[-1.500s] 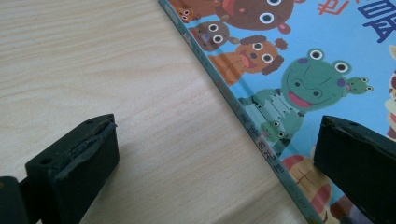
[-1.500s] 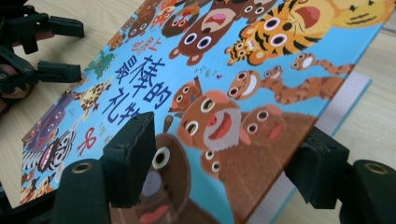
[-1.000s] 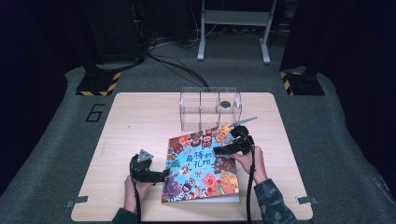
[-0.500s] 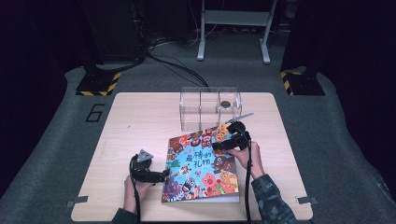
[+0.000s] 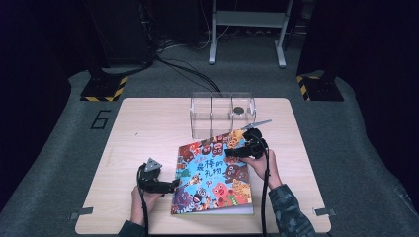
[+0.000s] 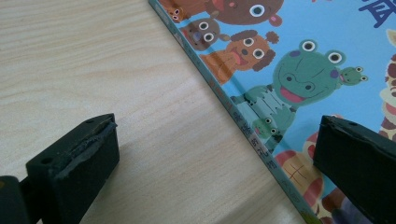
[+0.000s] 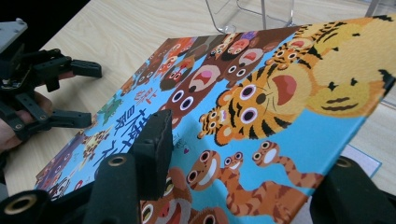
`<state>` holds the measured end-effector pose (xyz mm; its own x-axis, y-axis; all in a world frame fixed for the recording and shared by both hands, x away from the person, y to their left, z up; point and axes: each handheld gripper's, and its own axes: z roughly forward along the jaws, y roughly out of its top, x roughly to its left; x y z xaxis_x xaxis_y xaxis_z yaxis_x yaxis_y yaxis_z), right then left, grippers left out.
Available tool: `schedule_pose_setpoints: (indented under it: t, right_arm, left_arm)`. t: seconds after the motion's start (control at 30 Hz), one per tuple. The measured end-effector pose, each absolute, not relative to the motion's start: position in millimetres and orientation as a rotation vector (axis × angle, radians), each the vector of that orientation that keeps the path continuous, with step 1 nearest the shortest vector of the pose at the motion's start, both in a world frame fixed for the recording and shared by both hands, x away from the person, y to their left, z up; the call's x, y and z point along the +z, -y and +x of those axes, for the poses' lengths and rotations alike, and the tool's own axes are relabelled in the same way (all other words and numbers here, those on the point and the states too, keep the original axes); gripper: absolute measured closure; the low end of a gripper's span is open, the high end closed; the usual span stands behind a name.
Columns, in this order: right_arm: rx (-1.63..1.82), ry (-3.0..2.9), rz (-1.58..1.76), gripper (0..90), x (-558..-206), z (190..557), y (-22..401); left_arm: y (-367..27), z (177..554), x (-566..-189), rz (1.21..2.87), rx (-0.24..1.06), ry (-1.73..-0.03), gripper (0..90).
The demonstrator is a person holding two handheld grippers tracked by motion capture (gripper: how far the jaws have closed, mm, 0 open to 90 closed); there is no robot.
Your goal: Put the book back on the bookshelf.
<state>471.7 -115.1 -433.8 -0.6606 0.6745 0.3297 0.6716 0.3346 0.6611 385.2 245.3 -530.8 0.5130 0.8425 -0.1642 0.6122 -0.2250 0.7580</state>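
Observation:
A colourful picture book with cartoon animals lies on the wooden table. My right gripper is at the book's right edge. Its jaws have just been closing, and in the right gripper view the right gripper is shut on the front cover, one jaw on top and one beneath, with the cover raised off the page below. My left gripper rests at the book's left side. In the left gripper view the left gripper stands open astride the spine of the book, with nothing pressed.
A clear plastic box with dividers stands just behind the book, with a small dark round thing in it. In the right gripper view the left gripper shows at the far left. Bare tabletop lies left of the book.

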Motion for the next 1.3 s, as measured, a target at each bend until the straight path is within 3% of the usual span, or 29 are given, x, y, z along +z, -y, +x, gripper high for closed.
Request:
schedule_pose_setpoints:
  t: [0.63, 0.93, 1.3]
  right_arm:
    - [1.316, -2.559, 1.237, 48.4, -436.6, 469.2, 119.3]
    - [1.341, -2.527, 1.21, 48.5, -438.9, 463.0, 121.3]
    - [1.381, -2.477, 1.116, 48.4, -438.8, 452.7, 123.2]
  left_arm:
    - [-246.9, 385.4, -530.6, 1.937, 0.347, -1.189, 0.7]
    - [-258.1, 391.4, -531.0, 1.844, 0.265, -1.2, 0.0]
    - [-252.8, 398.9, -520.7, 1.886, 0.192, -1.15, 0.0]
